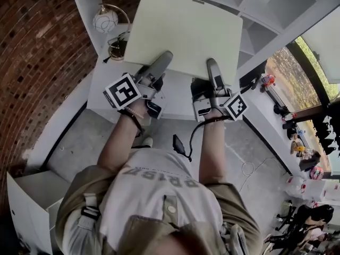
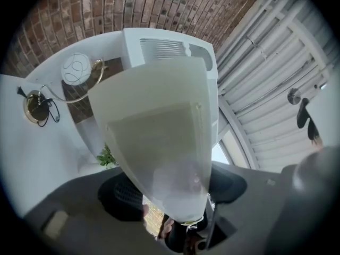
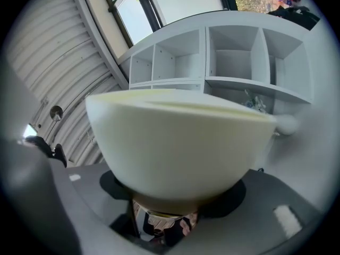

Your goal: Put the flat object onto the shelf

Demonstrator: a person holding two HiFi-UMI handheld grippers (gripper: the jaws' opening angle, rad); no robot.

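"Where is the flat board?"

"It is up in the air in front of the white shelf, carried by its near edge, with its far edge toward the compartments."

"And the tools?"

"The left tool is clamped on the left part of that near edge. The right tool is clamped on the right part. Each has the board between its jaws."

"Anything beside it?"

"A globe lamp stands to the left, near the brick wall."

White shelf unit beside red brick wall; grey floor; sunlit window right.
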